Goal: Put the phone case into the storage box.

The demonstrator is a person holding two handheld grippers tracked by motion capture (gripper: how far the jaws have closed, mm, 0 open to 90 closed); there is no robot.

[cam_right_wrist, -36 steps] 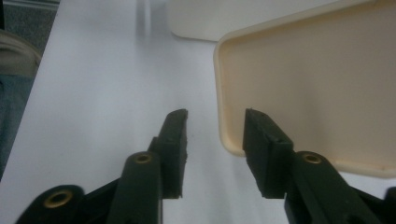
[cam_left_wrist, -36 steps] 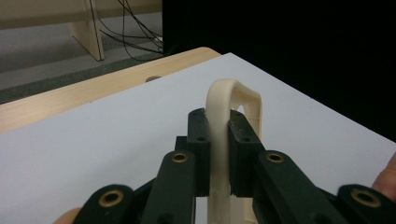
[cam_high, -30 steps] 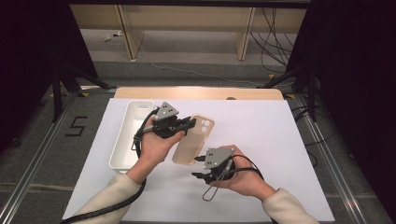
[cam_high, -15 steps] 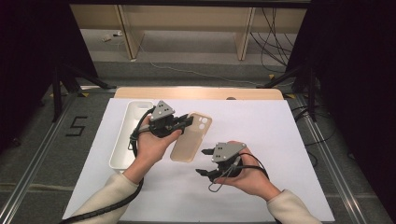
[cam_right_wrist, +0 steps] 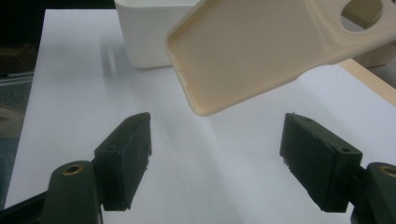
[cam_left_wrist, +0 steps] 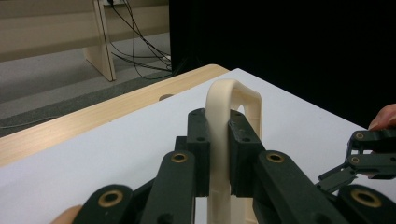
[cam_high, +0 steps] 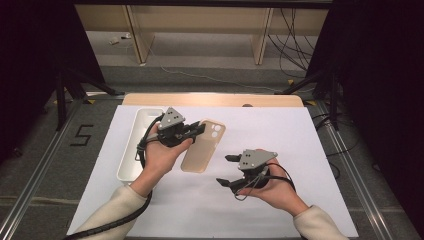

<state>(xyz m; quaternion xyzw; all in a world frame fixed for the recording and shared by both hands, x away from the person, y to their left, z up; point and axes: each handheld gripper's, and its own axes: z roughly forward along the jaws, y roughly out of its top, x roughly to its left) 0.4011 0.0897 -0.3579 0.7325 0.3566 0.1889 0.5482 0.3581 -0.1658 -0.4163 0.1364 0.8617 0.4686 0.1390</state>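
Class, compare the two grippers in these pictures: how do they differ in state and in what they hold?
The left gripper has its jaws closed on the edge of the beige phone case, lifting it off the table; the right gripper holds nothing. The left jaws stand narrow; the right jaws stand wide apart, having just been opening. Both are black, hand-held and carry a grey plate.

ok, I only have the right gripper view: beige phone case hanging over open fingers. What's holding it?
Observer: The left gripper, fingers clamped on the phone case rim.
Operator: Which end is clamped?
Observer: In the high view, the end with the camera cutout; the other end points toward the person.
Operator: Where's my right gripper relative to it?
Observer: Beside the case's near end, apart from it, fingers having just been opening with nothing between them.
Operator: That white thing behind?
Observer: An oblong white tray on the white sheet, partly under the left hand.
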